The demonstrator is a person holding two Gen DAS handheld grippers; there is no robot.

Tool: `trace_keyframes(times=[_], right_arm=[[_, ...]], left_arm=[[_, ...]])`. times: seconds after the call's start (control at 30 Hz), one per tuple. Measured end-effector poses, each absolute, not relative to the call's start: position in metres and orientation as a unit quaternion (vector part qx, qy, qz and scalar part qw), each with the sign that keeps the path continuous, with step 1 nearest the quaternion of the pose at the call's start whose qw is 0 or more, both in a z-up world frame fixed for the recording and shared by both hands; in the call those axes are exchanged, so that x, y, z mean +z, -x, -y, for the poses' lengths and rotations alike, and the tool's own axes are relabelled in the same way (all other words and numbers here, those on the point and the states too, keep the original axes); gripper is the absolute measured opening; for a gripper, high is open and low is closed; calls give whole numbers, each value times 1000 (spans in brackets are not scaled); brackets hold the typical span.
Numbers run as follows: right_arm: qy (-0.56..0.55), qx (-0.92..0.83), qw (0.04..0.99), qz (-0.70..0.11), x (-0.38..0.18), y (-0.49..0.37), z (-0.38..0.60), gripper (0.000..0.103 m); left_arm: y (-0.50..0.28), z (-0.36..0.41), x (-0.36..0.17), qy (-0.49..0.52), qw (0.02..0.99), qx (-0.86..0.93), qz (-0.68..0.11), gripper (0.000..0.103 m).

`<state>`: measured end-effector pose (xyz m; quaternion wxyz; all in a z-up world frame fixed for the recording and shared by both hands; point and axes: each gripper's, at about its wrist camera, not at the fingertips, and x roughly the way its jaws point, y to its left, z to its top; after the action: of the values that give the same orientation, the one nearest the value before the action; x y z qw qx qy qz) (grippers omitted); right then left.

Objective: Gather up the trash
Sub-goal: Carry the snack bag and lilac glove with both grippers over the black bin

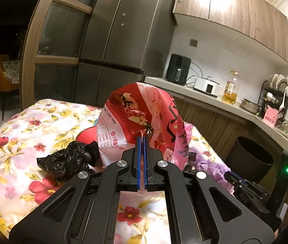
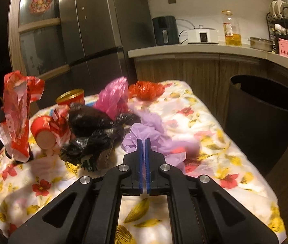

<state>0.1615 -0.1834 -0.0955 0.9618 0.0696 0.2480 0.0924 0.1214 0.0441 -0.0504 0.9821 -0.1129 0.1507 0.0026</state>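
My left gripper (image 1: 142, 140) is shut on a red and white printed plastic bag (image 1: 144, 120) and holds it up above the floral-cloth table (image 1: 21, 134). The same bag (image 2: 17, 113) hangs at the left of the right wrist view. My right gripper (image 2: 144, 142) is shut on a lilac plastic bag (image 2: 150, 130) lying on the table. Beside it lie crumpled black bags (image 2: 91, 130), a pink bag (image 2: 113, 97), a red paper cup (image 2: 42, 132) on its side, a red tub (image 2: 70, 98) and a red wrapper (image 2: 146, 89). A black bag (image 1: 68, 158) shows in the left view.
A black trash bin (image 2: 266, 122) stands on the floor right of the table, below the kitchen counter (image 2: 205, 50). It also shows in the left wrist view (image 1: 249, 160). A grey fridge (image 1: 119, 40) stands behind the table. The counter holds an air fryer, a cooker, an oil bottle and a dish rack.
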Motion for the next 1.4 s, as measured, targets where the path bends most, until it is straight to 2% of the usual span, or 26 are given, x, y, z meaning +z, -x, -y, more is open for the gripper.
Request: trace_keyframes(times=[0.53,1.4], right_arm=[[-75,81,974,-199,-53,-122,222,3],[-92,18,984,-151,-11,-134,304,3]], left_arm=[[-106,4,-20,94,986,-49,-125,1],[-171,121,1,65,977,-162,-125,1]])
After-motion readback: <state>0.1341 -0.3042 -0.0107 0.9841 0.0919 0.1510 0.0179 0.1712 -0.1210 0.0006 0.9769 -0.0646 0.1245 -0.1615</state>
